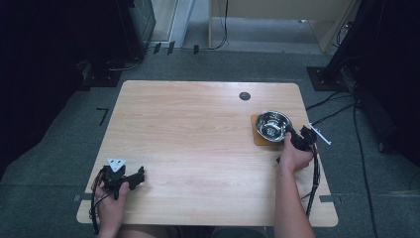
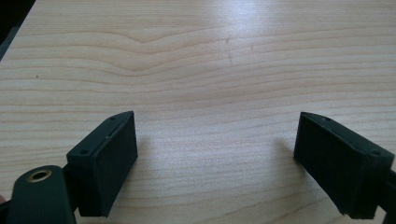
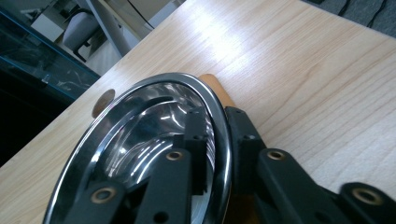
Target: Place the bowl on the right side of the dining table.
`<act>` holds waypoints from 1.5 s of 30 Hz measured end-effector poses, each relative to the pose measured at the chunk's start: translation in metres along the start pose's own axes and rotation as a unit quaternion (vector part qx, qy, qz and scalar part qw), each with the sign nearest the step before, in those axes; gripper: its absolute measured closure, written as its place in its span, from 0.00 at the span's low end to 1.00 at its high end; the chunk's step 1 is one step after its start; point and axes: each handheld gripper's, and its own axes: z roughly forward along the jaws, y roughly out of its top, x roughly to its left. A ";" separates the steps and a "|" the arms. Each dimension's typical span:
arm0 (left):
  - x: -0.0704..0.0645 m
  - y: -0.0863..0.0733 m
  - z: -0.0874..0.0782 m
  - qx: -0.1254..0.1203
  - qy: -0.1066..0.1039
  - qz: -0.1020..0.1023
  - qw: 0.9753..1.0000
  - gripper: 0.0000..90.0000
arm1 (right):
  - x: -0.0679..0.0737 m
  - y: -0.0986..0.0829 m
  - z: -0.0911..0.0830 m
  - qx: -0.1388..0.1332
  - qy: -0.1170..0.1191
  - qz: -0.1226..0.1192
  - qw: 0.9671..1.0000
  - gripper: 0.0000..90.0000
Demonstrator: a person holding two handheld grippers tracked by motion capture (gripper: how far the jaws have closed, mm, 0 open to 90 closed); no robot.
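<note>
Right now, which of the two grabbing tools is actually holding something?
The right gripper, at the table's right side: its jaws pinch the rim of the steel bowl. The left gripper rests open over bare wood.

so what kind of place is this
Probably a lab or recording room, not a kitchen: a bare wooden table on grey carpet, cables trailing over the floor, and dark equipment stands around it.

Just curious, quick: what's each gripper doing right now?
Left gripper: open, holding nothing, over the table.
Right gripper: closed on the metal bowl rim.
</note>
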 end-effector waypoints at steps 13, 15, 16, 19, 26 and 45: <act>0.000 0.000 0.000 0.000 0.000 0.000 1.000 0.15 | 0.003 0.009 -0.015 -0.006 0.002 -0.045 0.999 0.66; 0.000 0.000 0.000 -0.001 0.000 0.000 1.000 0.15 | 0.005 0.008 -0.017 -0.006 0.007 -0.058 0.998 0.64; 0.000 0.000 0.000 0.000 0.000 0.000 1.000 0.15 | 0.005 0.007 -0.019 -0.008 0.010 -0.067 0.998 0.61; 0.000 0.000 0.000 0.000 0.000 0.000 1.000 0.15 | 0.007 0.006 -0.022 -0.003 0.005 -0.084 0.996 0.61; 0.000 0.000 0.000 0.000 0.000 0.000 1.000 0.15 | 0.006 0.006 -0.032 -0.011 0.018 -0.087 0.996 0.57; 0.000 0.000 0.000 0.000 0.000 0.000 1.000 0.15 | 0.013 0.000 -0.057 0.024 0.046 -0.158 0.986 0.30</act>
